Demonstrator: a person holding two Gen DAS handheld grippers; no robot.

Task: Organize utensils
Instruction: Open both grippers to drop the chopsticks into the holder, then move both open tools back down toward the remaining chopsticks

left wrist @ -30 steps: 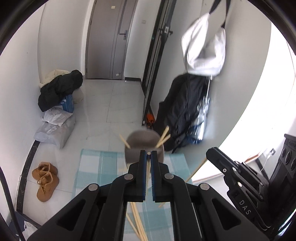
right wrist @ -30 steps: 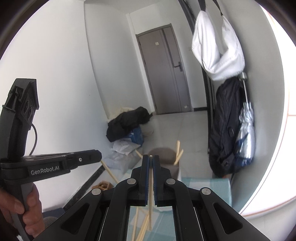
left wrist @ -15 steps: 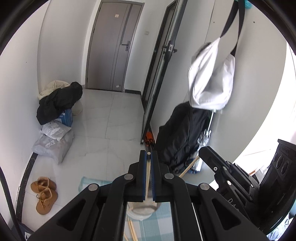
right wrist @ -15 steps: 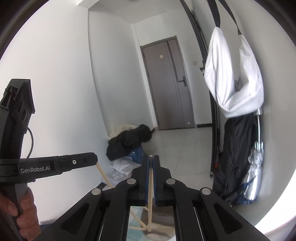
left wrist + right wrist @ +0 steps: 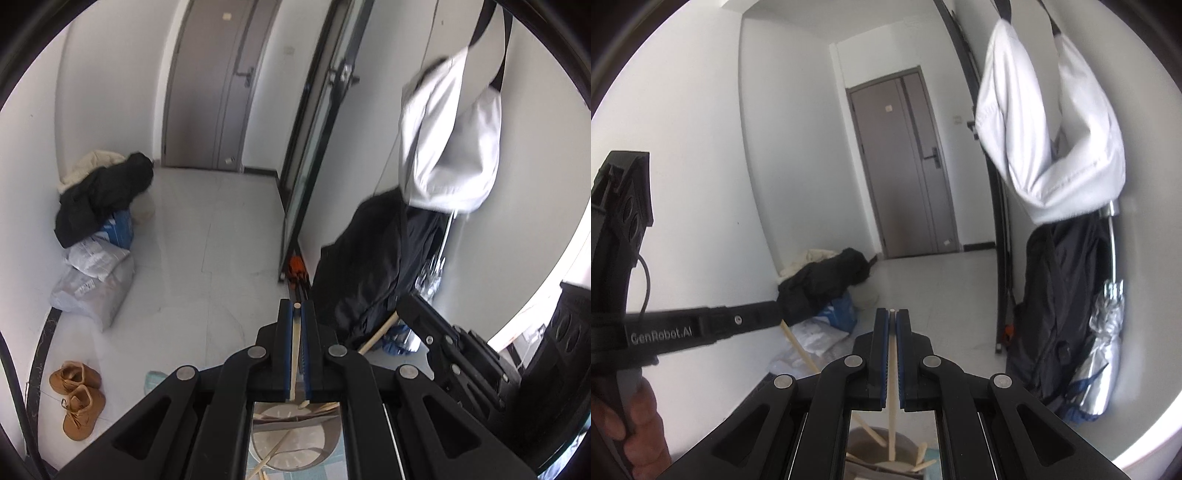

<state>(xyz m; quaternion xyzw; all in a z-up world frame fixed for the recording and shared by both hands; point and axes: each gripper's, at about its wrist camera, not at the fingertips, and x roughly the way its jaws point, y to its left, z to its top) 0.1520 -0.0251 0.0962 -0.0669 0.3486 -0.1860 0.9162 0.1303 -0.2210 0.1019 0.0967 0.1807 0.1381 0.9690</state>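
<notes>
My left gripper [image 5: 296, 306] is shut on a pale wooden chopstick [image 5: 294, 354] that runs down between its blue pads. Under the jaws stands a round grey holder [image 5: 291, 445] with several chopsticks in it. In the right wrist view my right gripper [image 5: 892, 312] is shut on another chopstick [image 5: 892, 369], whose lower end reaches into the brownish holder [image 5: 864, 441] below. Each view shows the other gripper from the side: the right gripper [image 5: 439, 339] with its stick [image 5: 376, 338], and the left gripper [image 5: 701, 328] with its stick [image 5: 799, 349], held by a hand [image 5: 639, 424].
A pale checked cloth [image 5: 155, 378] lies under the holder. On the floor are brown shoes [image 5: 75, 398], plastic bags [image 5: 96, 280] and a heap of dark clothes [image 5: 103, 195]. A black backpack [image 5: 1060, 302], a silver umbrella [image 5: 1104, 354] and a white bag [image 5: 1049, 122] hang at the right wall.
Both grippers have moved level toward the holder with their chopsticks still gripped. The holder has slid down the frames and now sits under the jaws, mostly hidden.
</notes>
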